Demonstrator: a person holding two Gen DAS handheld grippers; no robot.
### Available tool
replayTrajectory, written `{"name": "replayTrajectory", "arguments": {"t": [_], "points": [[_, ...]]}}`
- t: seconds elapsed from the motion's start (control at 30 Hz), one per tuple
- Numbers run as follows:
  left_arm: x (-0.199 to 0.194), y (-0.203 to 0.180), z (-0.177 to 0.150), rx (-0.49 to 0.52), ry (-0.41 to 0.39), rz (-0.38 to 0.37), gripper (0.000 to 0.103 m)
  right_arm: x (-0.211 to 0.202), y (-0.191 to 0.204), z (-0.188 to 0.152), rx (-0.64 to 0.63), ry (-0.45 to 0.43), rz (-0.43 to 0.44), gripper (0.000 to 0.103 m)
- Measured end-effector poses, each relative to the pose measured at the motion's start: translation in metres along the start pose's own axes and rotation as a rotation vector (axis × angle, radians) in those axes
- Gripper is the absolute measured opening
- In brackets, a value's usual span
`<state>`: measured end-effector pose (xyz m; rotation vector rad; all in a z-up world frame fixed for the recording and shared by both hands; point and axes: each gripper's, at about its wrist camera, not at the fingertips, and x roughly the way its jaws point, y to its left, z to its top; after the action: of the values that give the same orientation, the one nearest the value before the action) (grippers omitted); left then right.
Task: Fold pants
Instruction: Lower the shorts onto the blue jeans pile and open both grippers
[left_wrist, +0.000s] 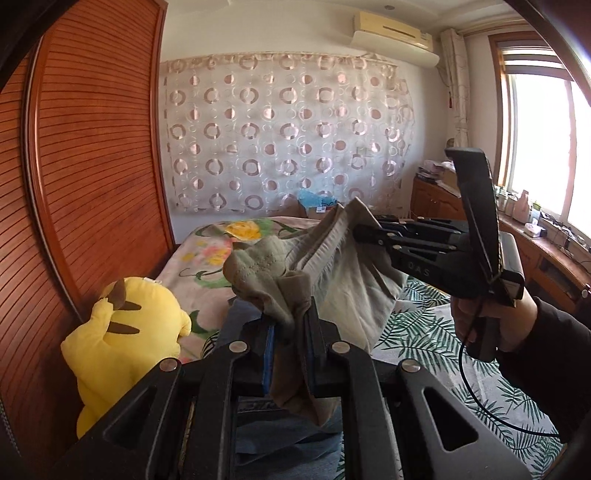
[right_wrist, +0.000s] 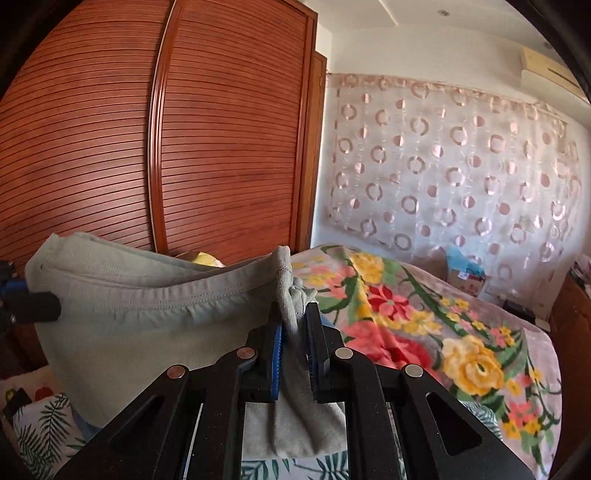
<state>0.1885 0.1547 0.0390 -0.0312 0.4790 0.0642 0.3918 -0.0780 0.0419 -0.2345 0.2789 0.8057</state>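
Note:
Grey-green pants hang in the air above the bed, held at the waistband by both grippers. At the bottom of the left wrist view, my left gripper is shut on one bunched corner of the cloth. A hand in a dark sleeve holds my right gripper, which comes in from the right and is shut on the other corner. In the right wrist view my right gripper pinches a fold of the pants, and the waistband sags leftward to my left gripper at the frame edge.
A yellow plush toy sits against the slatted wooden wardrobe on the left. A floral blanket and a leaf-print sheet cover the bed. Blue cloth lies below the left gripper. A cluttered wooden counter runs under the window.

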Motion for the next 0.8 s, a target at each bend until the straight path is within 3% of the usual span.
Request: {"name": "replayTrajectory", "arguments": {"t": [0.43,0.8], "points": [[0.02,0.021,-0.018,-0.06,0.056,0.063,0.014,0.05,-0.008,0.011,-0.055,0.059,0.057,0.011],[0.025,0.026,-0.029,-0.079,0.089,0.082,0.014,0.052,-0.008,0.017,-0.02,0.098,0.077,0.014]]}}
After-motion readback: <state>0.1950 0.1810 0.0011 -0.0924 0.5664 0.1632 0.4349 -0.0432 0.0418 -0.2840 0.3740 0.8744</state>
